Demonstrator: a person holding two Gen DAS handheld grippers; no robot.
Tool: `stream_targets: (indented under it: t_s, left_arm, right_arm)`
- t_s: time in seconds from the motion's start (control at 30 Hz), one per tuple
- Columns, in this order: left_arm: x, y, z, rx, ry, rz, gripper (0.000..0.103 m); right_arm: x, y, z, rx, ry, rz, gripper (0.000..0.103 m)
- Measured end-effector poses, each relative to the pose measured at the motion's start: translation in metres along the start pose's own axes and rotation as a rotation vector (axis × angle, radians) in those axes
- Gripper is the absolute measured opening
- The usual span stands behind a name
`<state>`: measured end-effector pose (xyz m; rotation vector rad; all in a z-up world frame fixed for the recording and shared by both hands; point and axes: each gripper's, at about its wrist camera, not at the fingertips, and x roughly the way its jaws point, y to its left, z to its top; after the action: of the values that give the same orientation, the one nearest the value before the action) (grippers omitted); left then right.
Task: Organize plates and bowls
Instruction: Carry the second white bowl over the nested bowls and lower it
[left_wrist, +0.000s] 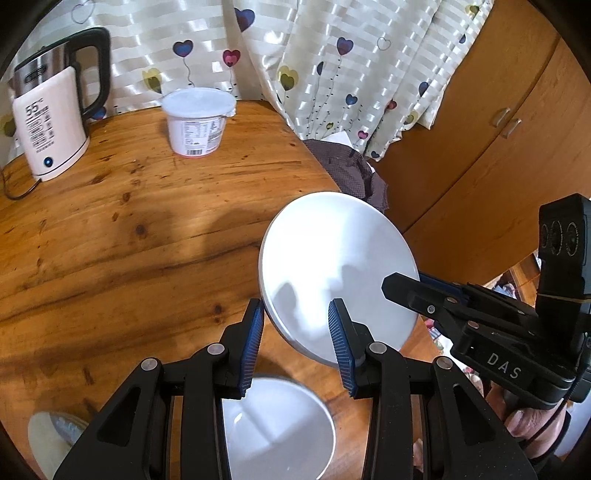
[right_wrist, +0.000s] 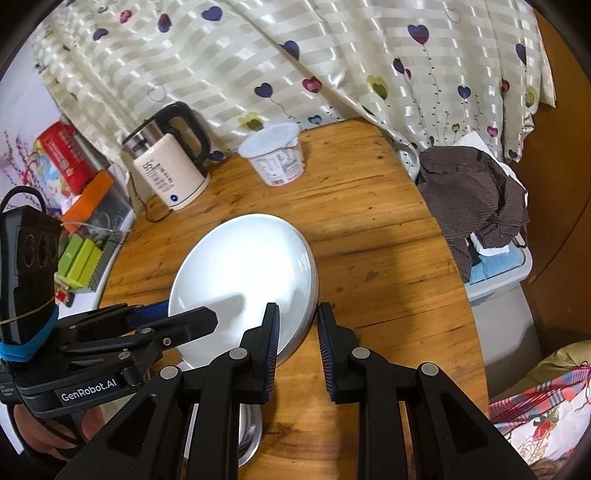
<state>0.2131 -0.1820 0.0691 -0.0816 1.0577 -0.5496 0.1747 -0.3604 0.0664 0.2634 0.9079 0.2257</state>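
Note:
A white plate (left_wrist: 332, 258) (right_wrist: 240, 273) hangs tilted above the round wooden table (left_wrist: 129, 240) (right_wrist: 388, 258), held between both grippers. My left gripper (left_wrist: 295, 314) is shut on its near left rim, one blue pad on each face. From the right wrist view that same gripper (right_wrist: 207, 315) pinches the plate's left edge. My right gripper (right_wrist: 297, 317) is shut on the opposite rim, and it enters the left wrist view (left_wrist: 391, 286) from the right. Below the fingers a second white dish (left_wrist: 280, 424) (right_wrist: 249, 432) rests on the table. Another pale dish (left_wrist: 48, 435) lies at the lower left.
An electric kettle (left_wrist: 51, 122) (right_wrist: 170, 170) and a white lidded tub (left_wrist: 197, 118) (right_wrist: 275, 155) stand at the table's far side by the heart-print curtain (right_wrist: 295, 55). A brown cloth (right_wrist: 472, 192) lies over a bin beyond the right edge. Boxes (right_wrist: 66, 162) crowd the left.

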Motion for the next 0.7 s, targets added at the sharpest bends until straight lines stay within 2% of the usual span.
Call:
stream_targets:
  t_s: [0.43, 0.7]
  left_arm:
    - [-0.035, 0.012, -0.034, -0.041, -0.037, 0.020, 0.038]
    - [-0.045, 0.024, -0.062, -0.089, -0.026, 0.023, 0.038]
  right_arm:
    - [-0.012, 0.035, -0.022, -0.053, 0.010, 0.038, 0.020]
    - [-0.012, 0.049, -0.038, -0.072, 0.032, 0.070, 0.020]
